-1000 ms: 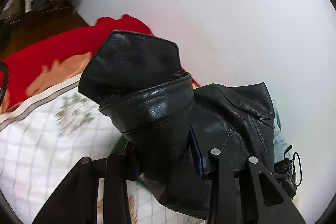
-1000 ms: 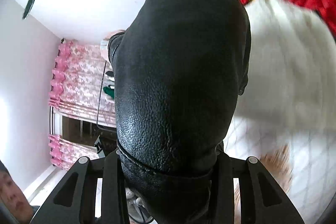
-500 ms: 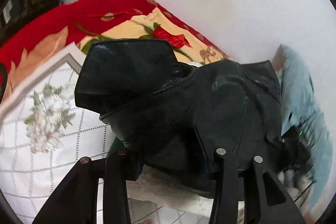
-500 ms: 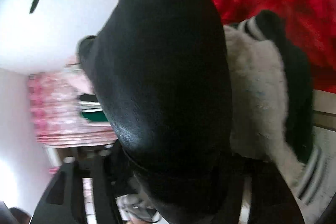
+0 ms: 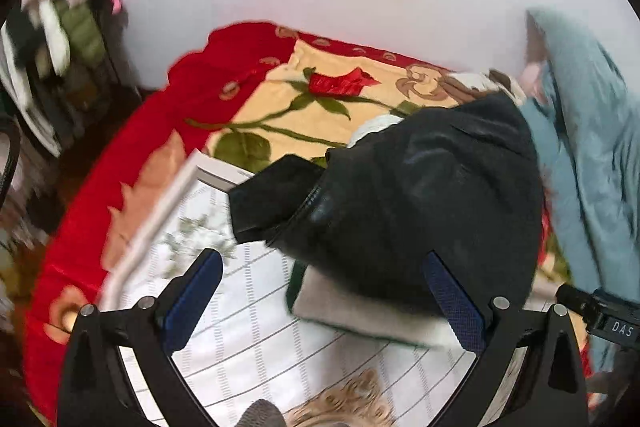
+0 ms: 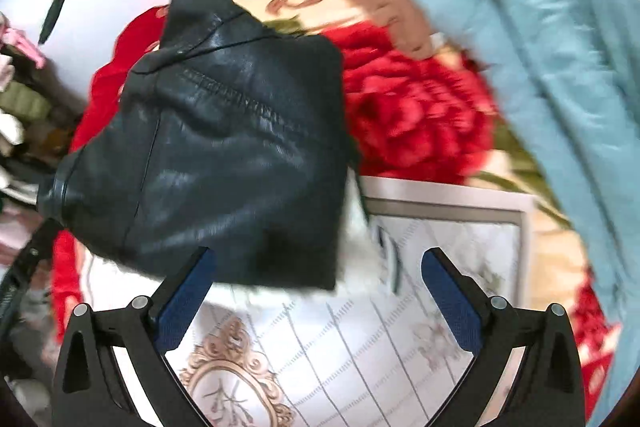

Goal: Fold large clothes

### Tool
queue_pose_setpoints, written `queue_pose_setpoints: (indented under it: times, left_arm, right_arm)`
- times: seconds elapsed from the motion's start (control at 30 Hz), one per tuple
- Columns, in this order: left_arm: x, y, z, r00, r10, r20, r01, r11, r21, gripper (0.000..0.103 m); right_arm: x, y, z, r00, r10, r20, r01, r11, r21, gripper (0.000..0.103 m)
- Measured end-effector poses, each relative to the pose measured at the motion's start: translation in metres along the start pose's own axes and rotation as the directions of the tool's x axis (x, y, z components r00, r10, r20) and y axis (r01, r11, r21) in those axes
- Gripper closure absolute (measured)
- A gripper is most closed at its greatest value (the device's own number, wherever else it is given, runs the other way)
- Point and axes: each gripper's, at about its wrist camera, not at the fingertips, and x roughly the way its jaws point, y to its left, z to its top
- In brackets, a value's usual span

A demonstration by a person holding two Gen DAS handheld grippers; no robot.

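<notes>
Your left gripper [image 5: 320, 283] jaws opening wide, nothing clamped, right gripper [image 6: 316, 279] same, black leather jacket [image 6: 224, 147] bunched on white quilt [image 6: 360, 347] just ahead of both, probably lying free, frames blurred, teal garment [image 6: 540, 47] beside.

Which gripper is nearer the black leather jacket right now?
Roughly equal. The left gripper opens just clear of the black leather jacket; the right gripper opens at its edge, pads not pressing.

Both wrist cams look steeply down, close, sharing black jacket [image 5: 420, 195].
</notes>
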Motion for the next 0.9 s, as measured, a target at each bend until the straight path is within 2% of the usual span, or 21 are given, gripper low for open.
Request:
queue_pose_setpoints:
  times: [0.13,0.2,0.37,0.67,0.9]
  left_arm:
    - [-0.048,-0.009,-0.005,0.999,0.031,0.012,-0.032,0.995,0.093,0.000]
    - [-0.074,-0.009,-0.007,1.000,0.025,0.019,-0.027,0.993,0.112,0.000]
    - [-0.168,-0.009,-0.024,0.998,-0.014,0.061,0.004,0.988,0.151,0.000]
    - [-0.311,0.004,-0.050,0.988,-0.056,0.142,0.036,0.989,0.144,0.000]
    - [-0.387,0.013,-0.064,0.975,-0.073,0.212,0.043,0.989,0.140,0.000]
  right_arm:
    - [-0.057,0.002,-0.037,0.993,-0.092,0.068,0.090,0.996,0.027,0.000]
    - [-0.088,0.003,-0.057,0.988,-0.124,0.093,0.121,0.992,0.037,0.000]
    - [-0.196,0.016,-0.104,0.972,-0.169,0.162,0.164,0.985,0.043,0.000]
    - [-0.376,0.030,-0.185,0.927,-0.218,0.306,0.214,0.976,0.046,0.000]
    - [-0.483,0.037,-0.237,0.884,-0.211,0.416,0.219,0.975,0.031,0.000]
